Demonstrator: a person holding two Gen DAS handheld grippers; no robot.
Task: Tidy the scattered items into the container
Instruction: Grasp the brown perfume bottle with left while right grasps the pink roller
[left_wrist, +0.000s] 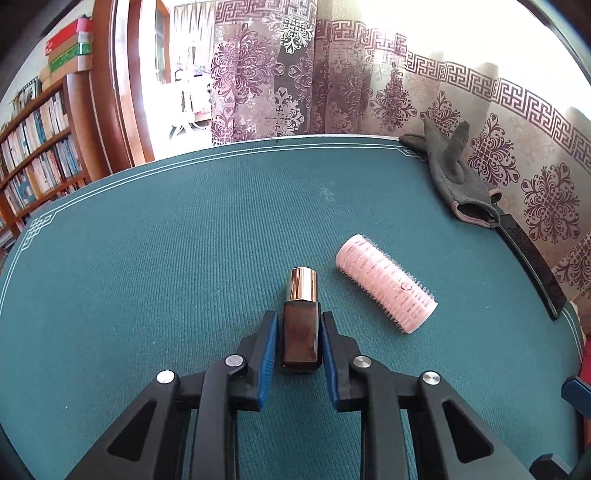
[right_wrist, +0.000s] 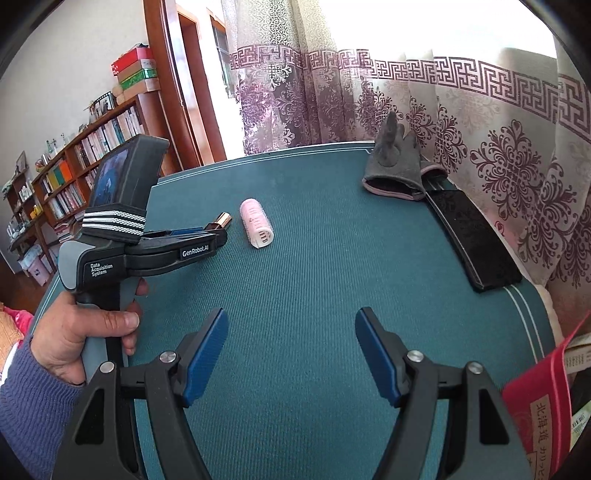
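Observation:
A small brown bottle (left_wrist: 300, 328) with a rose-gold cap lies on the green table mat (left_wrist: 166, 240) between the blue pads of my left gripper (left_wrist: 299, 321); the pads sit against its sides. In the right wrist view the left gripper (right_wrist: 218, 232) is at the left, with the bottle's cap (right_wrist: 222, 218) poking out. A pink hair roller (left_wrist: 386, 284) lies just right of the bottle and shows in the right wrist view too (right_wrist: 256, 223). A grey glove (left_wrist: 450, 173) (right_wrist: 397, 166) lies at the far right. My right gripper (right_wrist: 291, 325) is open and empty above the mat.
A long black case (right_wrist: 472, 236) (left_wrist: 532, 266) lies along the mat's right edge, its far end under the glove. A red packet (right_wrist: 535, 406) sits at the near right corner. Patterned curtains hang behind the table; bookshelves stand at the left.

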